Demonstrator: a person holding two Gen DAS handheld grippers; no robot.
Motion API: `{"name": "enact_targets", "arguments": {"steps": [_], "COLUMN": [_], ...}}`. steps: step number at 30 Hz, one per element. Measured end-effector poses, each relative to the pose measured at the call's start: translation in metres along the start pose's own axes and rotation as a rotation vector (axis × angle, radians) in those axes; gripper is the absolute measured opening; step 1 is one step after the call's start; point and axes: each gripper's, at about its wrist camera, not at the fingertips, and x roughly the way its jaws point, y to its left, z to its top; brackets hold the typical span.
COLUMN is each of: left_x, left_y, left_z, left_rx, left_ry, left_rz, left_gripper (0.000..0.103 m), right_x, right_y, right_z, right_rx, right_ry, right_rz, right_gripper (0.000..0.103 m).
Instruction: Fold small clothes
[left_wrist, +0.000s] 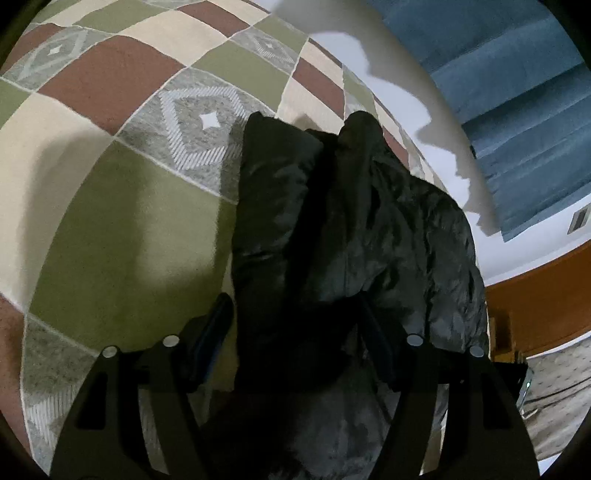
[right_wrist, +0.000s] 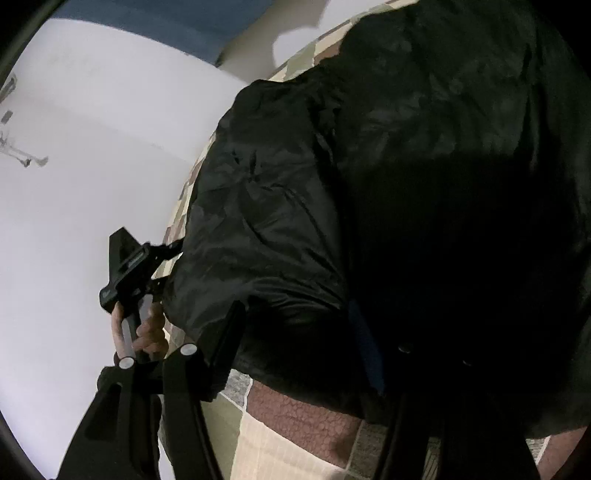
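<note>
A dark, crinkly garment (left_wrist: 332, 221) lies bunched on a checked blanket (left_wrist: 110, 221) of green, brown, cream and grey squares. My left gripper (left_wrist: 295, 317) points down at its near edge. The cloth fills the wide gap between the two fingers, and the left finger (left_wrist: 219, 317) stands just beside the cloth's edge. In the right wrist view the same garment (right_wrist: 295, 184) fills most of the picture above the blanket (right_wrist: 280, 417). My right gripper (right_wrist: 295, 332) straddles its hem with the jaws wide apart. The left gripper (right_wrist: 168, 266), held by a hand (right_wrist: 147, 332), sits at the garment's far corner.
A blue curtain (left_wrist: 517, 110) hangs beyond the blanket's far edge, with a white wall (right_wrist: 92, 184) beside it. A brown wooden band (left_wrist: 535, 295) runs along the right. Open blanket lies to the left of the garment.
</note>
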Motion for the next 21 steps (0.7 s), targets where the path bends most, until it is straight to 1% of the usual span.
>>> {"name": "enact_targets", "arguments": {"steps": [1,5,6,7,8,9,11,14,17,20,21], "left_x": [0.001,0.0,-0.001,-0.001,0.0,0.001,0.004,0.0,-0.011,-0.029,-0.035], "left_y": [-0.001,-0.004,-0.009,-0.014,-0.019,-0.025,-0.03,-0.044,-0.072,-0.105,-0.121], "left_z": [0.001,0.003,0.003,0.001,0.001,-0.001,-0.001,0.0,0.001,0.004,0.005], "left_rx": [-0.002,-0.024,-0.006,0.019,0.05,0.083,0.093,0.104,0.134,0.15,0.165], "left_ry": [0.003,0.001,-0.006,-0.01,-0.013,-0.018,-0.014,-0.029,-0.06,-0.106,-0.125], "left_rz": [-0.012,-0.1,-0.108,-0.097,-0.072,-0.032,-0.008,0.016,0.048,0.022,0.019], "left_gripper": [0.067,0.067,0.067,0.067,0.064,0.059,0.035,0.017,0.014,0.013,0.013], "right_x": [-0.002,-0.009,-0.012,-0.007,-0.007,-0.008,-0.009,-0.006,-0.01,-0.023,-0.026], "right_y": [-0.002,-0.002,-0.002,0.001,0.001,0.001,0.001,0.002,0.003,0.003,0.002], "right_z": [-0.002,-0.008,-0.011,-0.01,-0.01,-0.01,-0.009,-0.008,-0.009,-0.008,-0.008], "right_rx": [0.004,0.0,-0.004,-0.007,-0.009,-0.011,-0.01,-0.001,0.014,0.032,0.035], "right_ry": [-0.002,-0.007,-0.007,-0.007,-0.008,-0.009,-0.009,-0.01,-0.016,-0.023,-0.022], "right_rz": [0.005,0.007,0.003,0.001,-0.001,-0.002,-0.001,0.009,0.025,0.059,0.065], "right_gripper": [0.058,0.058,0.058,0.058,0.058,0.058,0.058,0.058,0.058,0.058,0.058]}}
